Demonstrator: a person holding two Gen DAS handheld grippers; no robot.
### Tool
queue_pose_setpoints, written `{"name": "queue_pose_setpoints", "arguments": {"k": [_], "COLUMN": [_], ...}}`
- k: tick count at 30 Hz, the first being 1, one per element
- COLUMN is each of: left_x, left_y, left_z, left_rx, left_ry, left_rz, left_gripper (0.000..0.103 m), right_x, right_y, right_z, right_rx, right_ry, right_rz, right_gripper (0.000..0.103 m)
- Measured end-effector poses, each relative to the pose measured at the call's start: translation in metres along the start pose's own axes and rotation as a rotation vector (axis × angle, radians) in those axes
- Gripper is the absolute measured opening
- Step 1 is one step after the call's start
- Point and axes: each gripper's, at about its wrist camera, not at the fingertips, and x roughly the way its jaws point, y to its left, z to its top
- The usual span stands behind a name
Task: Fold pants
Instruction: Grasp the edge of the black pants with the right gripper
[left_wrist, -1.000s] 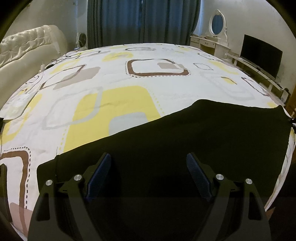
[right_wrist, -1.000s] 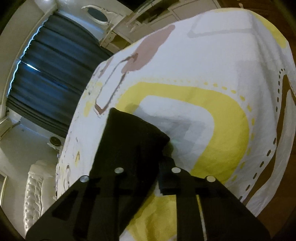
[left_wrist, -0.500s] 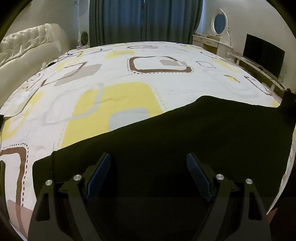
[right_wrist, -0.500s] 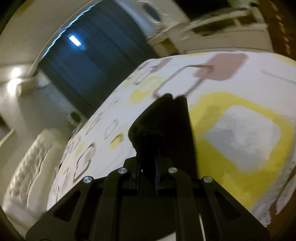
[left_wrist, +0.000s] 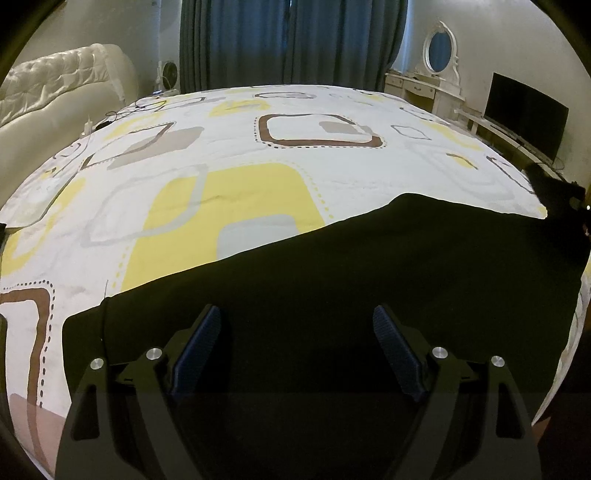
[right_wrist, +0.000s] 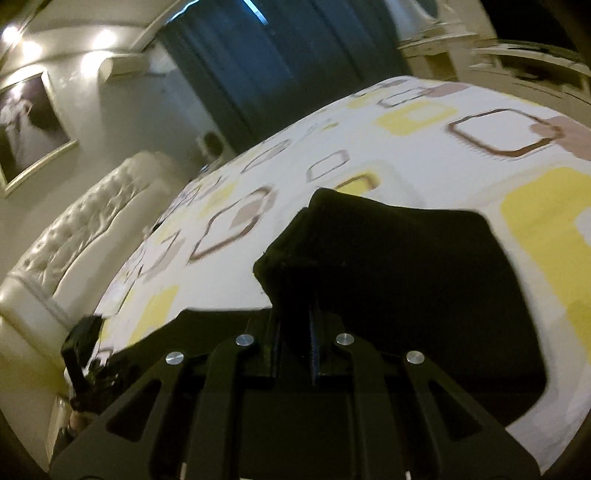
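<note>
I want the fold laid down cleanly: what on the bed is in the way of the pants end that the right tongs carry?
Nothing visible: the bedspread ahead of the lifted pants shows only its print.

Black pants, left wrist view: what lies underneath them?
The black pants lie spread on the patterned bedspread, which shows beyond their far edge. Whatever the cloth covers is hidden. The open left tongs hover above, holding nothing.

text: none readable | labels: none | brands: none | numbers: none
</note>
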Motion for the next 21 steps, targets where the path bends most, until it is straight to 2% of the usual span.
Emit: {"name": "queue_pose_setpoints", "arguments": {"k": [10, 21], "left_x": [0.0, 0.0], "left_y": [0.0, 0.001], "left_z": [0.0, 0.0], "left_rx": [-0.008, -0.009], "left_ry": [-0.005, -0.006], "left_rz": [-0.007, -0.008], "left_gripper": [0.084, 0.085], "right_x": [0.039, 0.055], "right_y": [0.048, 0.083], "right_z": [-0.031, -0.059], "right_rx": [-0.096, -0.202], "right_ry": [0.107, 0.181], "right_rz": [0.043, 0.069], "right_gripper": [0.011, 0.011]}}
